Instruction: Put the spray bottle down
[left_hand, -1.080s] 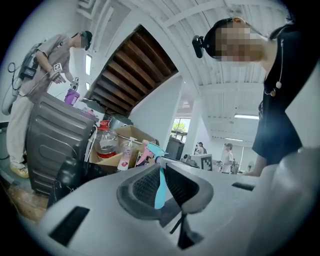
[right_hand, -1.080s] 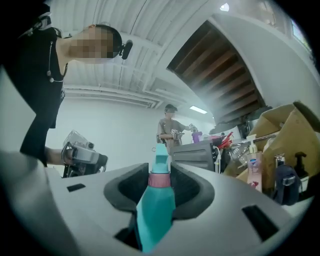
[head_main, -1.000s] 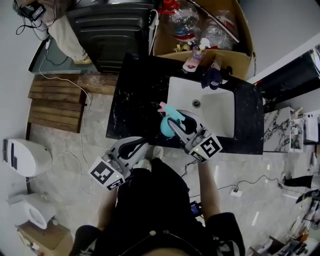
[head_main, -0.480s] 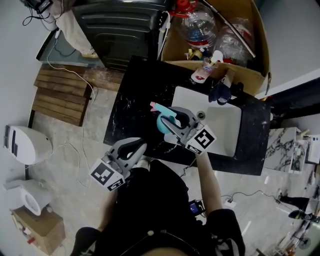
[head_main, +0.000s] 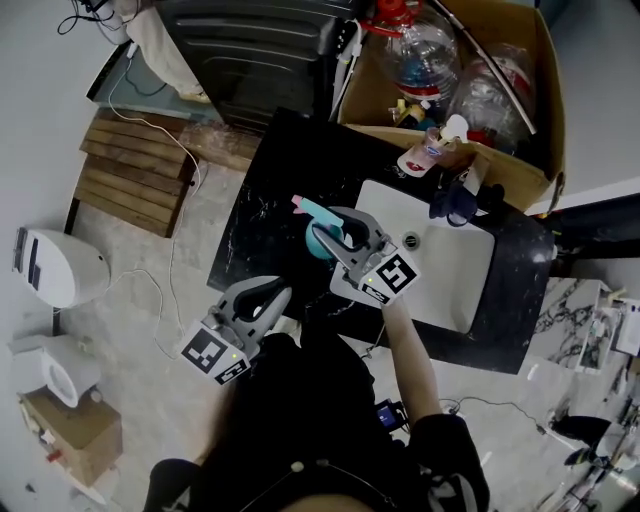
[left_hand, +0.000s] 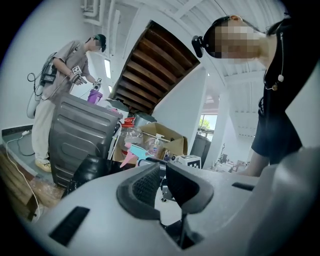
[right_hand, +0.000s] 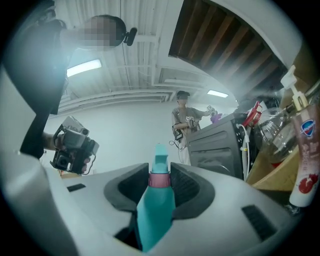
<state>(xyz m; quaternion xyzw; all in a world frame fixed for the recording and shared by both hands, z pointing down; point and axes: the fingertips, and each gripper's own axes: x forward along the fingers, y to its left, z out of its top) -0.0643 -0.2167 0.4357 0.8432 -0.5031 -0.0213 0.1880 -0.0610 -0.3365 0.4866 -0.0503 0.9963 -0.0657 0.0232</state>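
A teal spray bottle (head_main: 322, 240) with a pink trigger hangs over the black marble counter (head_main: 265, 205), left of the white sink (head_main: 445, 275). My right gripper (head_main: 343, 238) is shut on it. In the right gripper view the bottle (right_hand: 156, 210) stands upright between the pads, which clamp it just below its pink collar. My left gripper (head_main: 268, 296) is off the counter's front edge, shut and holding nothing. In the left gripper view the left gripper (left_hand: 163, 182) has its pads nearly together, and the spray bottle (left_hand: 136, 151) shows beyond them.
A cardboard box (head_main: 535, 95) of bottles stands behind the sink. A pump bottle (head_main: 428, 152) and a dark faucet (head_main: 455, 200) are at the sink's back edge. A black ribbed case (head_main: 250, 50) stands behind the counter. A wooden pallet (head_main: 130, 170) lies on the floor at left.
My right gripper has carried the spray bottle left, away from the sink's edge and out over the black counter. My left gripper has shifted a little.
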